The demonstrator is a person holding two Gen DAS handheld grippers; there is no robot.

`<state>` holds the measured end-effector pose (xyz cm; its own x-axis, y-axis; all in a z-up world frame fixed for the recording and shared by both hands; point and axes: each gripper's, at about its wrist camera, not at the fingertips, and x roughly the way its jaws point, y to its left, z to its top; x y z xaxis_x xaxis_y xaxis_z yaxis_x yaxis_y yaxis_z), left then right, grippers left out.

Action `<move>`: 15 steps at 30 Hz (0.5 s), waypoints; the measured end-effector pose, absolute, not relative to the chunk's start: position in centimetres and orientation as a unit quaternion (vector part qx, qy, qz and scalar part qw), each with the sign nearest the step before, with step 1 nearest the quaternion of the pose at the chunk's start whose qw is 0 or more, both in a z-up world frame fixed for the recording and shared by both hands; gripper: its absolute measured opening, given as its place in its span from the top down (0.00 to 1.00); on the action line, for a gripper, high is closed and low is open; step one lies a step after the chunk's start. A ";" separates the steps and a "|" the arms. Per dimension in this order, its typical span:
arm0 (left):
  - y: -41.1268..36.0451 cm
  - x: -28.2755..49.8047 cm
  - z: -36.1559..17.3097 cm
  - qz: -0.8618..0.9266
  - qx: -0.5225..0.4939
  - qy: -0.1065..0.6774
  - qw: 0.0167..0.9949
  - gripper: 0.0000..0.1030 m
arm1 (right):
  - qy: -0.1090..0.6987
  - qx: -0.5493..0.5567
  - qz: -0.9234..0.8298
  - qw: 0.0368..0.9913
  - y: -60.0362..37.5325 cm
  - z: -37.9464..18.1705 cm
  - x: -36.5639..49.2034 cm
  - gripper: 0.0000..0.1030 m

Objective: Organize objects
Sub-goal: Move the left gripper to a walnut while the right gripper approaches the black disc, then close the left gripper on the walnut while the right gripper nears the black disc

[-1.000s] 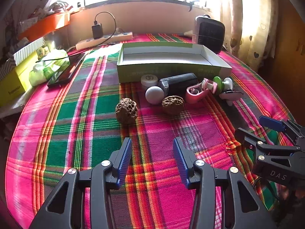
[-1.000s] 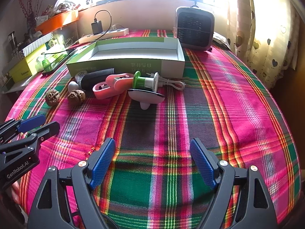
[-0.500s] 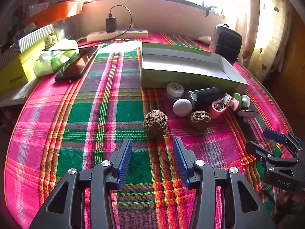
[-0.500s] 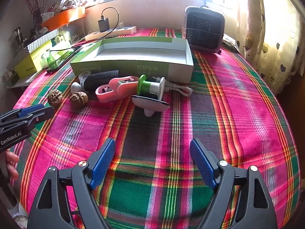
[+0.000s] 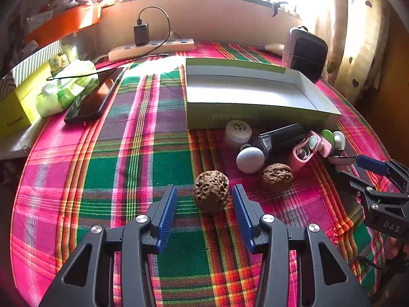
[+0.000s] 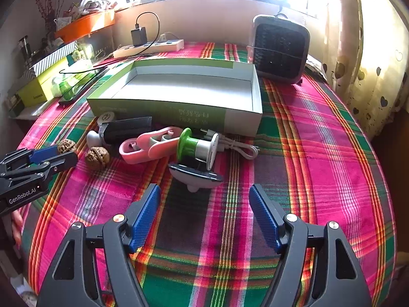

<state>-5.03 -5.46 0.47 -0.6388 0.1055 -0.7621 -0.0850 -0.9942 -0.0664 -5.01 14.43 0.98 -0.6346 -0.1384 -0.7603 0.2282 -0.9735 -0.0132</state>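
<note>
Since the earlier frame, left gripper [image 5: 204,199] has closed the distance to the nearer walnut [image 5: 211,195], which now sits between its blue pads; jaws spread, a gap showing on either side, no contact visible. Right gripper [image 6: 204,204] is also nearer the clutter, jaws spread wide over bare plaid tablecloth [image 6: 319,153], holding nothing.

Second walnut [image 5: 277,176] lies just right of the first, apart from it. Behind it: white ball-ended piece [image 5: 250,159], black cylinder [image 5: 281,139], round white cap [image 5: 238,129], pink holder [image 5: 305,151]. All crowd the front wall of the open green box [image 5: 255,113]; box interior shows nothing in it.

Right wrist view: green-and-white spool [image 6: 198,148] with white cable [image 6: 240,148] trailing right; dark oval dish [image 6: 195,174] in front, its stem partly hidden underneath. Nearer walnut there mostly masked by the left gripper's finger.

Background: power strip [image 5: 150,48], phone [image 5: 94,97], small heater [image 6: 280,51]. Window glare washes out the sill; the shelf at left is too dim to read.
</note>
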 end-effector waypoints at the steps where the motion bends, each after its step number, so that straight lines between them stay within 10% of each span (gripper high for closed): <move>1: -5.4 -5.1 0.4 0.905 -0.422 -0.010 0.053 0.58 | 0.056 0.416 -0.902 0.102 14.4 1.0 -5.2 0.35; 15: -5.2 -5.3 0.4 0.904 -0.423 -0.012 0.060 0.63 | 0.062 0.419 -0.897 0.125 14.1 0.8 -5.6 0.69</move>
<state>-5.28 -5.15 0.43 -0.6354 0.1196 -0.7629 -0.0986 -0.9924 -0.0735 -5.61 14.06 0.81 -0.6185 -0.1715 -0.7668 0.2755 -0.9613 -0.0072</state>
